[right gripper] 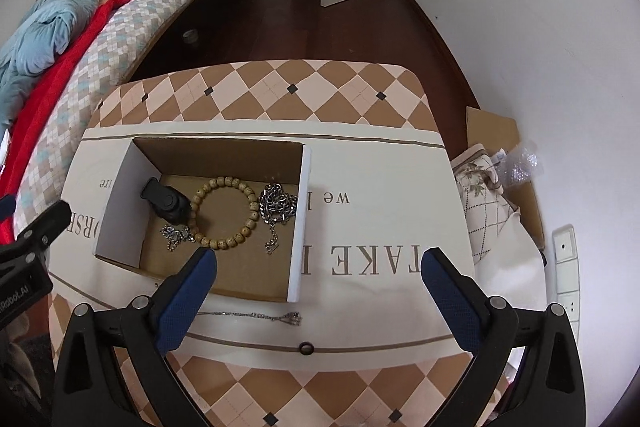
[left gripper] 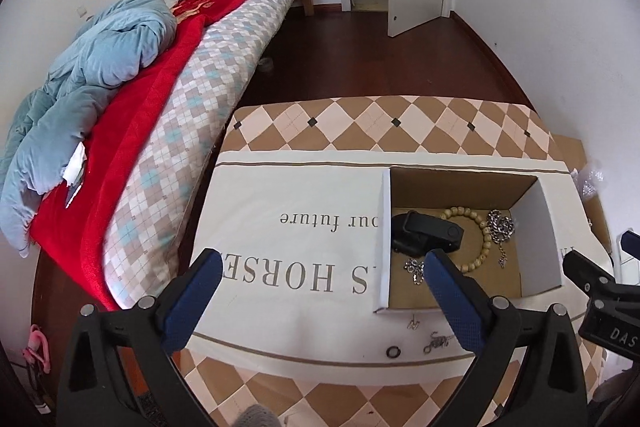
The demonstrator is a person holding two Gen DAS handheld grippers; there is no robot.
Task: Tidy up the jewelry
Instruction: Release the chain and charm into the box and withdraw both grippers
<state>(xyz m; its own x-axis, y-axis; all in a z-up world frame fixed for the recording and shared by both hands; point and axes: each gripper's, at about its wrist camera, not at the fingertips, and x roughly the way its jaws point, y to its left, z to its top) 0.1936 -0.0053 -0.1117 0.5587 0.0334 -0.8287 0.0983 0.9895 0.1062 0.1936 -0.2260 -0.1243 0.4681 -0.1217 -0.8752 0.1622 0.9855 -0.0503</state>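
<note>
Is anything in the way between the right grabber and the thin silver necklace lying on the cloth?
Nothing visible is. The right gripper hangs open above the cloth, and the thin silver necklace lies bare just outside the box, below its near wall. The small dark ring lies nearer the camera, off to the side.

Both views are bright with soft, even daylight and cast only faint shadows. The cardboard box [right gripper: 208, 163] holds a dim shade along its inner wall at 12 o'clock. Fisheye distortion bends the bed [left gripper: 192, 75] and walls toward the rims, with black vignette in every corner. Focus is sharp centrally, slightly soft at edges.
</note>
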